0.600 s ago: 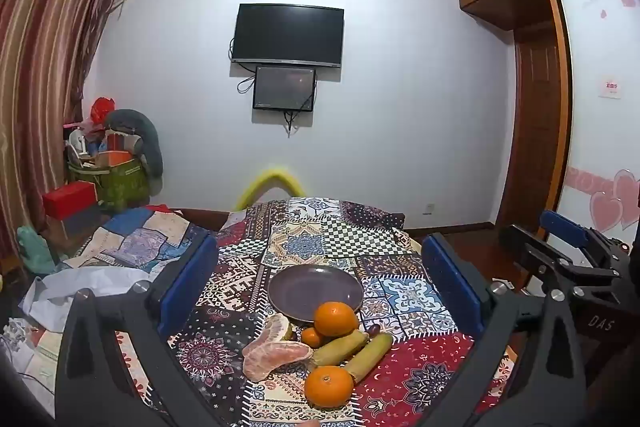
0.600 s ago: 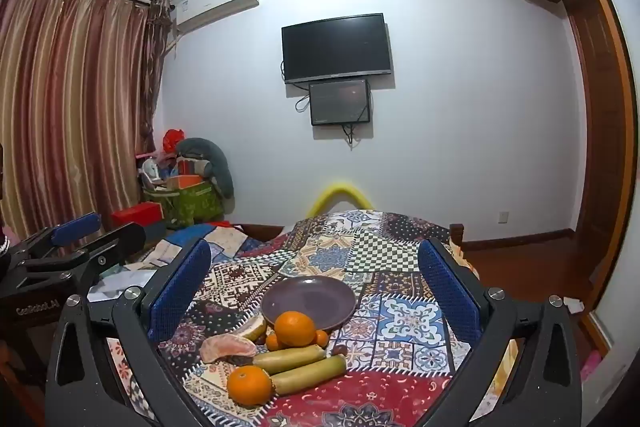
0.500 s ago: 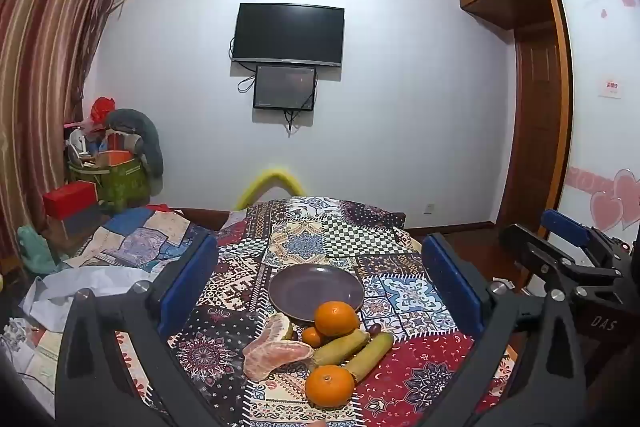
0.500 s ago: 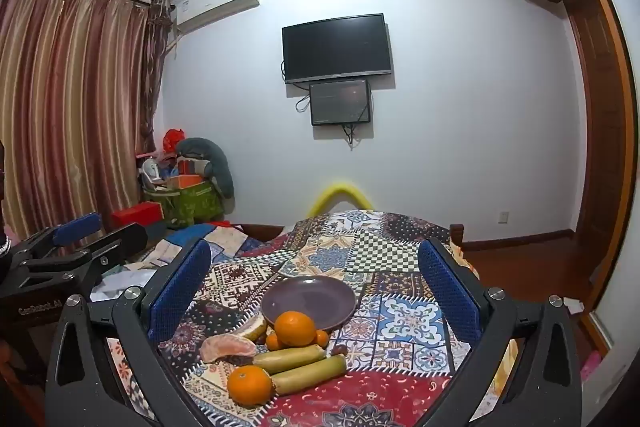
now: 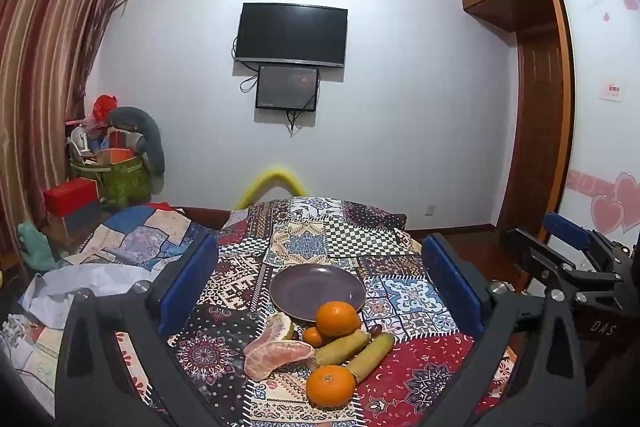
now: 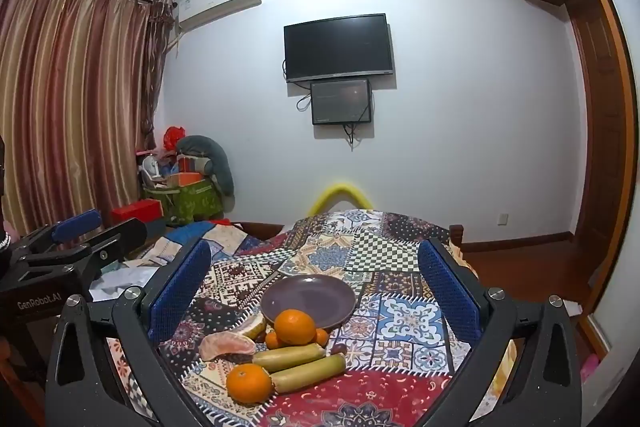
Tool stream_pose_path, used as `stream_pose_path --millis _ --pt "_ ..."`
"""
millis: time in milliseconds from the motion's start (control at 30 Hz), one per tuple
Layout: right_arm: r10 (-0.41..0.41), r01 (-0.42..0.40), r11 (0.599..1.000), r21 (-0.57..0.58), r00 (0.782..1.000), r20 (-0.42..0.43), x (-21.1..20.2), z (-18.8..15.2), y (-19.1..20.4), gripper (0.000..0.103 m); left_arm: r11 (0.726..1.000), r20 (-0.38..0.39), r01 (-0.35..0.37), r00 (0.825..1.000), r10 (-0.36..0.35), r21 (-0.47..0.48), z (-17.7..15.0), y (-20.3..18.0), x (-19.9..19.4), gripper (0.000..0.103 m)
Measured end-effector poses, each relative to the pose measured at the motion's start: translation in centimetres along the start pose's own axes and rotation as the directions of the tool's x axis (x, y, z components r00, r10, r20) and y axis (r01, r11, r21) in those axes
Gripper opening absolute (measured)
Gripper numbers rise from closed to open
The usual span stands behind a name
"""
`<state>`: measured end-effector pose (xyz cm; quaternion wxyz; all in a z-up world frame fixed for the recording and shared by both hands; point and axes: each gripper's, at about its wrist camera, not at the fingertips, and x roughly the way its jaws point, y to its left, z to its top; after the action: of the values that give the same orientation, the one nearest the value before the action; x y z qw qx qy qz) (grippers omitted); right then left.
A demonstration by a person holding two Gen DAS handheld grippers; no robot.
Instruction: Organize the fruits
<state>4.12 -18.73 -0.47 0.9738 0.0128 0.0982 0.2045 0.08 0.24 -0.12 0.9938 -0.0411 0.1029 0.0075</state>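
Note:
An empty purple plate sits on a patchwork-cloth table. In front of it lies a fruit pile: a large orange, a second orange nearest me, small oranges, two yellow-green bananas, and peeled pomelo pieces. My left gripper is open and empty, above and behind the fruit. My right gripper is open and empty, likewise held back. Each shows in the other's view.
A bed with a patchwork quilt and white paper lies left of the table. Boxes and a green bag stand by the curtain. A yellow chair back sits at the table's far edge. A wooden door is at right.

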Motion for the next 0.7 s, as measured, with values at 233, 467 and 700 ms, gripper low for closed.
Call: stream_pose_path --millis 233,467,700 --pt "-0.002 0.002 1.0 0.008 1.0 0.0 0.15 -0.09 0.02 0.103 1.0 0.002 0.003 1.0 -0.003 -0.001 0.05 -0.01 -0.12 0.103" --pt "-0.002 0.002 1.0 0.015 1.0 -0.002 0.07 -0.17 -0.26 0.103 1.0 -0.001 0.006 1.0 -0.006 0.001 0.16 -0.14 -0.02 0.103" --pt "-0.001 0.001 1.0 0.016 1.0 -0.003 0.02 -0.13 -0.23 0.103 1.0 -0.002 0.008 1.0 -0.008 0.001 0.15 -0.14 0.02 0.103"
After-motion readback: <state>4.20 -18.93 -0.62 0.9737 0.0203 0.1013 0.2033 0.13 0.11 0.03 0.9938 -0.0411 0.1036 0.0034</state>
